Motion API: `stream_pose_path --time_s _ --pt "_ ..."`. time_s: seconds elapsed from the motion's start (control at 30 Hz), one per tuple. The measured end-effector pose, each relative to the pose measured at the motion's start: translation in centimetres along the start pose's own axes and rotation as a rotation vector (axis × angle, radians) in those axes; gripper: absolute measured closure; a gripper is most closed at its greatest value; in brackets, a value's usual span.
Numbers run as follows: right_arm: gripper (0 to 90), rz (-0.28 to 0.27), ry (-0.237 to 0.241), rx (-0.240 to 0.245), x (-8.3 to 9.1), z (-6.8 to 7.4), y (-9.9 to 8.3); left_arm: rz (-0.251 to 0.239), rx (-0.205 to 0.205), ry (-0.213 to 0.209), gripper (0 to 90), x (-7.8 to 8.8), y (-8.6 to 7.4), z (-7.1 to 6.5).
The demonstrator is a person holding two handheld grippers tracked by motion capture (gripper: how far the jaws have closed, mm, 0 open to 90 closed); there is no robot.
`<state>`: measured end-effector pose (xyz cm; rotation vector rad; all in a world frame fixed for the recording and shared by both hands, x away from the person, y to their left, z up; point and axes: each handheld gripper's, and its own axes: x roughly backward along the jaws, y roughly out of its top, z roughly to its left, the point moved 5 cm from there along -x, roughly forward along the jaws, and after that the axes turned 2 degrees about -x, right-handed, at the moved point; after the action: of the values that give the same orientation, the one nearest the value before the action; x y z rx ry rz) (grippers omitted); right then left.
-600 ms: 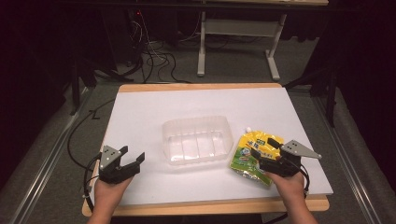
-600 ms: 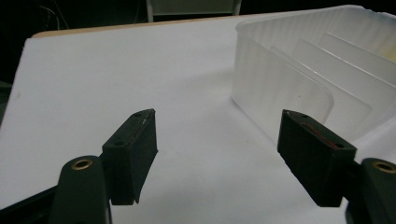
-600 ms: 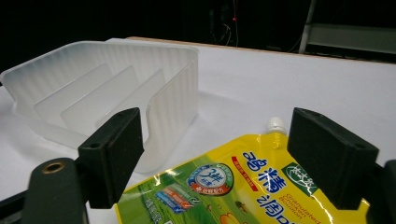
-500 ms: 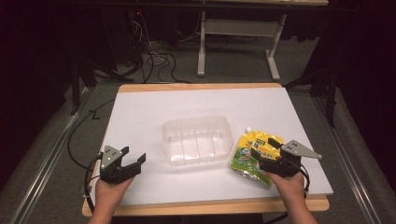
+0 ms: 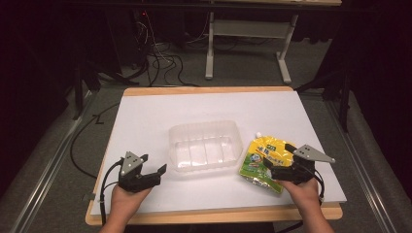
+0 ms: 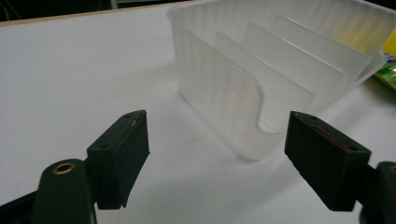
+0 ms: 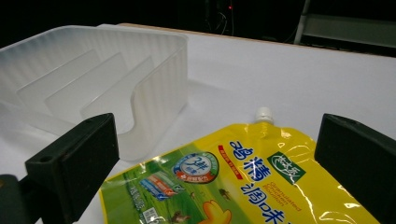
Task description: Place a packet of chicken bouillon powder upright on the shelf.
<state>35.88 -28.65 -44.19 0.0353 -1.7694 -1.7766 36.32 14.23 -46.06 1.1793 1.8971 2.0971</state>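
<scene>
Yellow-and-green spout pouch [image 5: 262, 162], foil, white screw cap at its upper end; lies flat on the white counter [image 5: 160, 111] at lower right of the high view, just beside the right wall of the bin and apart from it as far as can be told

Translucent plastic bin [image 5: 206, 145], centre of the high view, open top, three upright dividers inside making narrow slots; every slot bare (nothing in it, by the high view and both gripper views)

Right gripper [image 7: 219, 168]: jaws spread wide, one to each side of the pouch, its printed face between them; in the right gripper view the pads do not press on it, so nothing is held yet

Left gripper [image 6: 215, 163]: jaws wide apart, clamped on nothing, low over the counter at lower left of the high view, aimed at the near corner of the bin and close to it

Risks, as judged:
- slick, limp foil may slide or fold out of a flat pinch; a grip near the stiff spout end should hold better
- sagging pouch may catch a divider edge and miss its slot
- light bin may skid when nudged, unless the left gripper steadies it
</scene>
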Motion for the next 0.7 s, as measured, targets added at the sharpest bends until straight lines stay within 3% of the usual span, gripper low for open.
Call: stream_pose_path --time_s 0.17,0.37,0.47,0.7 --pt "0.1 0.005 -0.016 -0.004 0.1 -0.6 -0.1 -0.004 -0.022 -0.022 23.5 -0.9 0.5 -1.5" --pt "0.1 0.016 -0.055 -0.025 0.0 -1.9 -0.4 0.0 -0.03 -0.035 36.2 -3.0 1.0 -2.5" --pt "0.1 0.015 -0.061 -0.029 0.2 -1.9 -0.4 0.008 -0.066 0.016 46.5 -3.8 0.8 -2.7" --pt "2.2 0.017 -0.07 -0.042 0.4 -2.2 -0.5 0.003 -0.07 0.078 65.6 -4.0 0.7 -1.9"
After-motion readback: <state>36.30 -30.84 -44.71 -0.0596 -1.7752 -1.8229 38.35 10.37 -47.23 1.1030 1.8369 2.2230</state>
